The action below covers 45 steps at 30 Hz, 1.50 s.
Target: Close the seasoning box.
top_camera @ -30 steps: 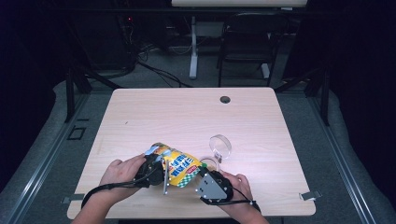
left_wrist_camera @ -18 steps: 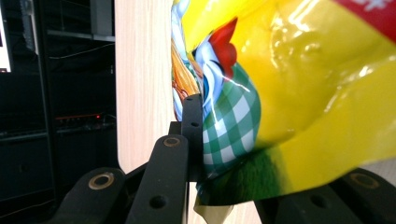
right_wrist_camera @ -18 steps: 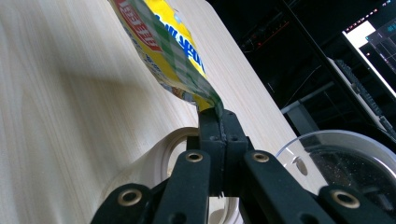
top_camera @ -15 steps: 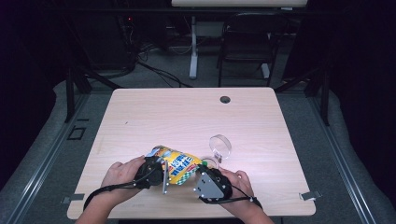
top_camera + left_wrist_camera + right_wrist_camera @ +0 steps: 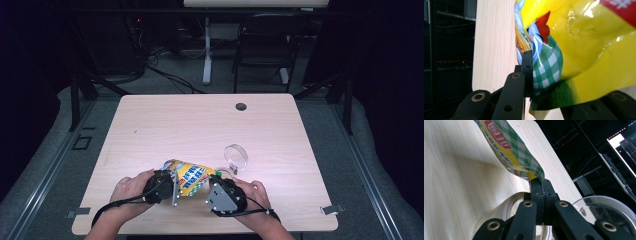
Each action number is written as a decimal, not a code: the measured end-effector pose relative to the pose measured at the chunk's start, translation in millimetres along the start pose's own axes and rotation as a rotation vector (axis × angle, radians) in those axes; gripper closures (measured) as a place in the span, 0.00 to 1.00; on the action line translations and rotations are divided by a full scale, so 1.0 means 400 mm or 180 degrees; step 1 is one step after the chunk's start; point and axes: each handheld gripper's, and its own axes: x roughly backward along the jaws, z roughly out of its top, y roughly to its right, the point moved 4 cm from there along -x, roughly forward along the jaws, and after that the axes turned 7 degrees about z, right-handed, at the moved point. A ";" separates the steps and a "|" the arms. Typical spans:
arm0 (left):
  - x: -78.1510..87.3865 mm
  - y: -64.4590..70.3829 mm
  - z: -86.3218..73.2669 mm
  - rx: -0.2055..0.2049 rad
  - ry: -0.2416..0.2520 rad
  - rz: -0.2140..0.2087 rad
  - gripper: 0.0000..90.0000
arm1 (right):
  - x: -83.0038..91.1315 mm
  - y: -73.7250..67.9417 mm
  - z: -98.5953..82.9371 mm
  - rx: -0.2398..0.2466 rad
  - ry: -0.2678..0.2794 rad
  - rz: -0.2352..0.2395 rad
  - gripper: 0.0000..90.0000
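Note:
A yellow snack bag (image 5: 191, 176) with green check and red print hangs just above the table's front part, held between both grippers. My left gripper (image 5: 174, 187) is shut on the bag's left end. In the left gripper view the bag (image 5: 579, 50) bulges between the jaws of that gripper (image 5: 549, 77). My right gripper (image 5: 210, 189) is shut on the bag's right corner. In the right gripper view its jaws (image 5: 540, 182) pinch the green-checked seam of the bag (image 5: 506, 147).
A clear round dish (image 5: 235, 156) (image 5: 609, 211) sits on the table just beyond my right hand. A white ring (image 5: 504, 207) lies beside it, under the right gripper. The wooden table (image 5: 200, 125) has a cable hole (image 5: 241, 106) at the back.
Both grippers keep their hold on the bag. The bag and the hands have shifted slightly toward the table's near edge.

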 end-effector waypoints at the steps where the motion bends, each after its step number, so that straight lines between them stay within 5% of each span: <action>1: 0.000 0.000 0.000 0.0008 -0.0002 -0.0010 0.89 | 0.000 0.000 0.000 0.0000 -0.0002 -0.0003 1.00; 26: -0.026 0.032 -0.008 0.0450 0.0172 -0.0422 0.90 | -0.004 -0.001 0.000 -0.0021 0.0029 -0.0038 1.00; 45: -0.032 0.029 -0.019 0.0678 0.0229 -0.0591 0.91 | -0.005 -0.004 0.001 -0.0068 0.0113 -0.0030 0.97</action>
